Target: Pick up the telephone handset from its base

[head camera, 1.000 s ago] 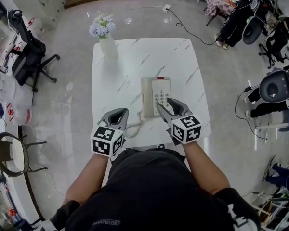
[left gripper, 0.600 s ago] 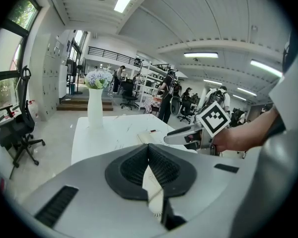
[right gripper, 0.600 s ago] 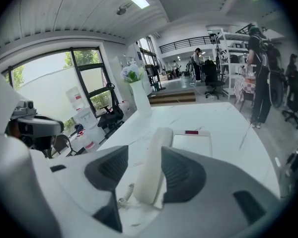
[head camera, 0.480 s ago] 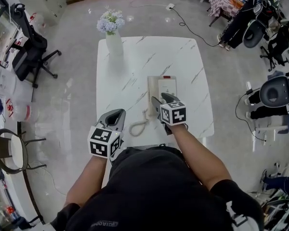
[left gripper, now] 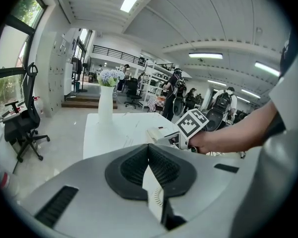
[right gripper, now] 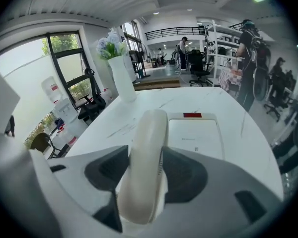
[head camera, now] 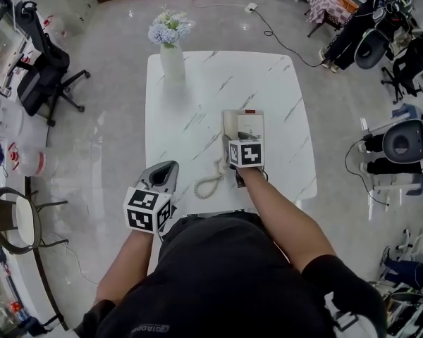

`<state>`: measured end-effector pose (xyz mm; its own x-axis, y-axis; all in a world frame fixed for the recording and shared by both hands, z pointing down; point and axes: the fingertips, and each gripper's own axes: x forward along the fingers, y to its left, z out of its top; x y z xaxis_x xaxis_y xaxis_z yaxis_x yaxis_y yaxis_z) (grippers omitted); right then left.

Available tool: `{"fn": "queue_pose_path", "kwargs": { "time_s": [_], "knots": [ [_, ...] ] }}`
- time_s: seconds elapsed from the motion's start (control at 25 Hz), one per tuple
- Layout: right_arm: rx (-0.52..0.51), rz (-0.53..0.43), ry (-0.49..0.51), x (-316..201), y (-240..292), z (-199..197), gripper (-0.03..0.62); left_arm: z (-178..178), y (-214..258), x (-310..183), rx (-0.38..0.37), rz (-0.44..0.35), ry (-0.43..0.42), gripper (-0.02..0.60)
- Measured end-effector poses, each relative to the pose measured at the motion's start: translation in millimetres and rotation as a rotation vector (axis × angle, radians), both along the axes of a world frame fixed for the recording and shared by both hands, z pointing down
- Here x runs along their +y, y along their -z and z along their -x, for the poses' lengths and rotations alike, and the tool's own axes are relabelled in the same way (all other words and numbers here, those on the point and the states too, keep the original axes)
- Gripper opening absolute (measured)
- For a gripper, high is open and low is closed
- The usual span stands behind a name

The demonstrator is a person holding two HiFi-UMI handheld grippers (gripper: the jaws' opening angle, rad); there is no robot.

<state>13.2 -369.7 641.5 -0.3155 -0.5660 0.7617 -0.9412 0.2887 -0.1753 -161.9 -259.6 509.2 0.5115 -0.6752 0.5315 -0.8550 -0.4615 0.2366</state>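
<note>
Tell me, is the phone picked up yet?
Nearly. Done: the right gripper has the handset between its jaws, which seem to press on both sides. In hand: that grip. Left: the lift, since the handset looks to lie along the telephone base. The left gripper hangs shut near the edge of the table, holding nothing.

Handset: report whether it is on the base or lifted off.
On the base: the handset lies along it, with the right gripper closed on it.

Bright ceiling light – sharp centres, fisheye-bent dark edges
</note>
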Motion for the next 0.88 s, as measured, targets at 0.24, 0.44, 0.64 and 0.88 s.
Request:
{"fn": "queue_pose_path", "kwargs": {
  "time_s": [0.24,0.44,0.64,0.88],
  "knots": [
    [-0.007,0.029,-0.032,-4.4,-7.3,2.6,0.212,6.9,-1.9,-2.9,0.0,0.009,0.002,0.002],
    [0.016,0.072,-0.053,-6.0,-15.3,2.7,0.221,5.1,-1.3,-5.0,0.001,0.007,-0.007,0.002],
    [0.108,0.027,-0.057,-5.4,-18.0,3.7,0.225,4.5,-4.7,-6.3,0.005,0.015,-0.009,0.002],
    [0.13,0.006,-0.096,-7.0,-19.3,0.9,0.225,4.6,-6.4,-6.2,0.014,0.021,-0.002,0.002]
  ]
}}
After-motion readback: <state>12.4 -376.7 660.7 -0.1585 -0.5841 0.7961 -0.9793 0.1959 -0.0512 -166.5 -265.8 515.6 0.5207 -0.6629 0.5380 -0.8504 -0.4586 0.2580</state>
